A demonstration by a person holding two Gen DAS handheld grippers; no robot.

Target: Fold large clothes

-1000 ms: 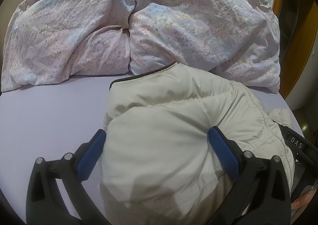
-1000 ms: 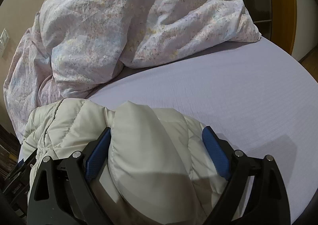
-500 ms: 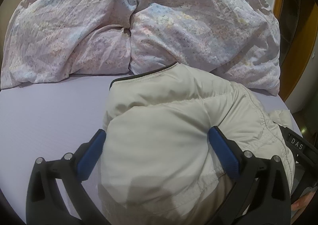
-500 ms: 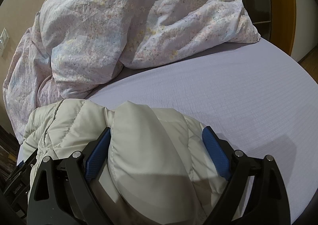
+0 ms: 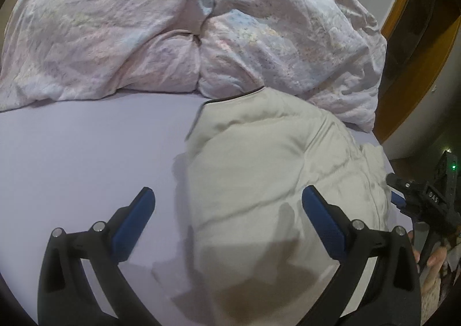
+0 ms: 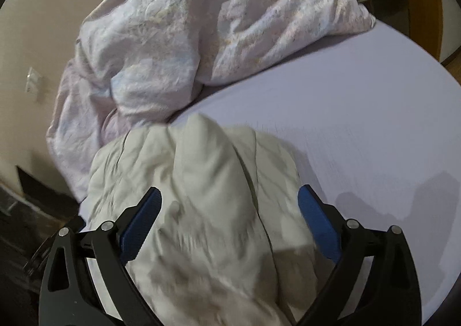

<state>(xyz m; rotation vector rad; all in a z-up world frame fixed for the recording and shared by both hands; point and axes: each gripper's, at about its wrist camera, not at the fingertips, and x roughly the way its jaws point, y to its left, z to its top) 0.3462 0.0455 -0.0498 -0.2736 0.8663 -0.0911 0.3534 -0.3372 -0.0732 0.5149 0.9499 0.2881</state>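
Note:
A cream puffer jacket (image 5: 268, 182) lies bundled on the lilac bed sheet (image 5: 86, 158). My left gripper (image 5: 227, 210) is open above its left part; the left finger is over bare sheet, the right finger over the jacket. My right gripper (image 6: 230, 210) is open and hovers over the jacket (image 6: 201, 196), its blue pads either side of a raised fold. The right gripper also shows at the right edge of the left wrist view (image 5: 426, 202), beside the jacket's right edge. Neither gripper holds cloth.
A crumpled pink floral duvet (image 5: 178, 29) is heaped along the far side of the bed, touching the jacket's far end; it also shows in the right wrist view (image 6: 201, 32). A wooden frame (image 5: 403, 52) stands at the right. Bare sheet (image 6: 360, 124) lies right of the jacket.
Both grippers have pulled back and lifted off the jacket. The left one has shifted left, so its left finger now sits over bare sheet. The jacket has sagged flatter.

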